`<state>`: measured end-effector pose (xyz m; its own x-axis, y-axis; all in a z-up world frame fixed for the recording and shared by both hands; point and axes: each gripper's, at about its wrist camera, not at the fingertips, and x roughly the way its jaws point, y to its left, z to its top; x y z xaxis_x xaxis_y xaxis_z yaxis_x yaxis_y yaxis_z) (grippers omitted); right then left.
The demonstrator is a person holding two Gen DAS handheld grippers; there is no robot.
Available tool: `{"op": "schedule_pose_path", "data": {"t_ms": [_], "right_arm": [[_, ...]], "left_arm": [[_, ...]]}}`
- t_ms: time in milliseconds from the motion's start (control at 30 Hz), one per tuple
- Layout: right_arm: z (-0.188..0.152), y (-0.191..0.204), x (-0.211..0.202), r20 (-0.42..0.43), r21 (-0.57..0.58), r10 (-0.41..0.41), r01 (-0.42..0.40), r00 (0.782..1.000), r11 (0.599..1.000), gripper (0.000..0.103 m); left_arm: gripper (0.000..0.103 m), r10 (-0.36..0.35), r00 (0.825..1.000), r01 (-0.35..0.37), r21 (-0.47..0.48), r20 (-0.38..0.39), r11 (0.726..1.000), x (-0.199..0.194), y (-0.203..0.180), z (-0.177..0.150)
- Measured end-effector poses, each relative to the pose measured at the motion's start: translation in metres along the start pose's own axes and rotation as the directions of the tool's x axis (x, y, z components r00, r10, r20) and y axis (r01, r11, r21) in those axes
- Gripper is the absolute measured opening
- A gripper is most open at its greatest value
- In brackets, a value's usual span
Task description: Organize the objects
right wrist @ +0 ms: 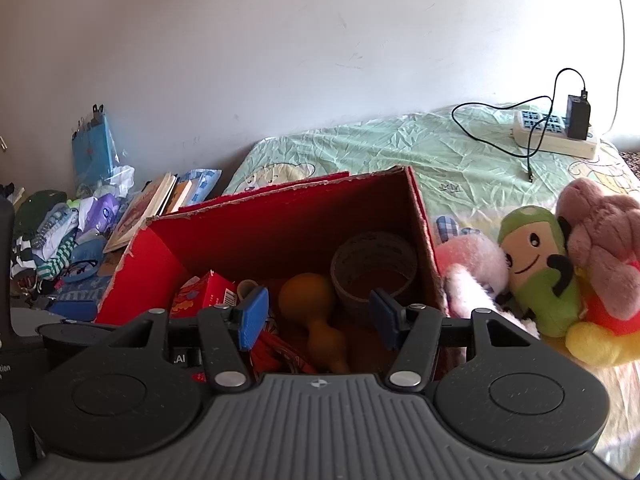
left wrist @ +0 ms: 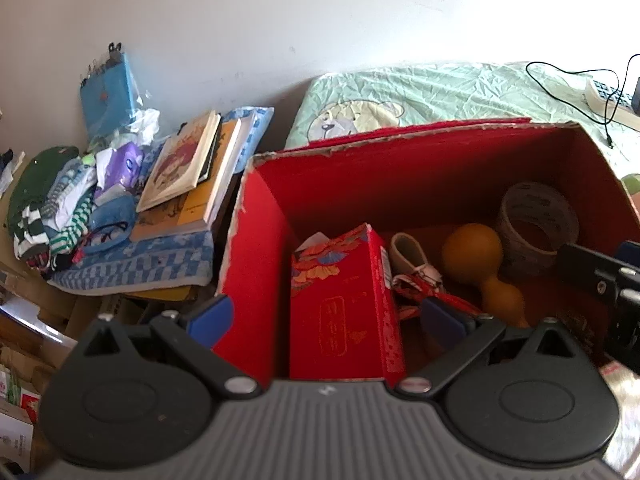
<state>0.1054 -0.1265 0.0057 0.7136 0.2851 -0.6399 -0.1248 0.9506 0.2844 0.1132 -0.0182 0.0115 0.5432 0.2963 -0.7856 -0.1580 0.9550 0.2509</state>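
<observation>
An open red cardboard box (left wrist: 400,168) (right wrist: 280,224) stands on the bed. Inside it are a red patterned tissue box (left wrist: 344,308) (right wrist: 204,294), a yellow gourd (left wrist: 480,264) (right wrist: 308,300), a roll of tape (left wrist: 536,220) (right wrist: 374,268), a small shoe (left wrist: 408,252) and red ribbon. My left gripper (left wrist: 326,318) is open and hangs over the box's left side, its fingers wide of the tissue box and apart from it. Over the gourd my right gripper (right wrist: 318,320) is open and holds nothing.
Left of the box lie stacked books (left wrist: 188,168), a heap of clothes (left wrist: 60,208) and a blue bagged notebook (left wrist: 106,92). Plush toys (right wrist: 536,268) sit against the box's right side. A power strip (right wrist: 556,132) with a cable lies on the green sheet (right wrist: 400,148).
</observation>
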Motion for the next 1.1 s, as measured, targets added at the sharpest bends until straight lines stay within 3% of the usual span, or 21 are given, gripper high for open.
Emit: {"op": "schedule_pose_path", "data": {"t_ms": [500,833,1100], "right_arm": [[0.001,-0.002,0.027,-0.038,-0.024,-0.007,0.006,0.999,1.000,0.059],[0.000,-0.002,0.030,-0.033,-0.043,-0.019,0.017,0.999,0.999,0.059],[0.001,-0.003,0.031,-0.034,-0.045,-0.024,0.022,0.999,0.999,0.059]], "left_arm": [[0.100,-0.011,0.999,0.012,0.015,-0.037,1.000,0.027,-0.004,0.003],[0.100,-0.065,0.996,0.065,-0.005,-0.057,0.998,0.033,-0.003,0.001],[0.099,-0.084,0.996,0.084,-0.011,-0.036,0.996,0.030,-0.001,0.001]]}}
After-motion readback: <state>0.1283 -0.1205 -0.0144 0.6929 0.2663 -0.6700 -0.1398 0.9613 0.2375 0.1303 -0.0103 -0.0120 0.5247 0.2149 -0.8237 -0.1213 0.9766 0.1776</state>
